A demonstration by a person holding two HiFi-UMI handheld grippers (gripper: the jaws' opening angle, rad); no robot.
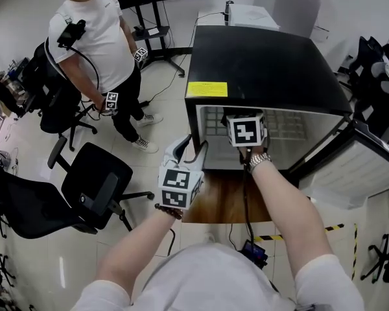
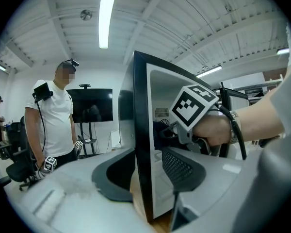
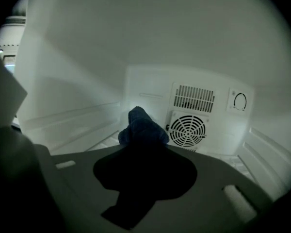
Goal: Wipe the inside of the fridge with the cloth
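Dark blue cloth (image 3: 141, 127) clenched in right claw (image 3: 144, 152) inside the fridge (image 1: 259, 63), facing its fan grille (image 3: 186, 129). Left claw (image 2: 150, 178), jaws part-spread, clamps the fridge's side wall at the front edge.

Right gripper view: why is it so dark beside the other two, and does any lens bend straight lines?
Right gripper view: dim inside the fridge, cloth nearly black. Left gripper view: bright ceiling lamp, fisheye-curved beams. Head view: evenly lit, sharp.

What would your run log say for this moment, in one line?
right gripper: holds cloth inside fridge | left gripper: astride fridge wall | door: open
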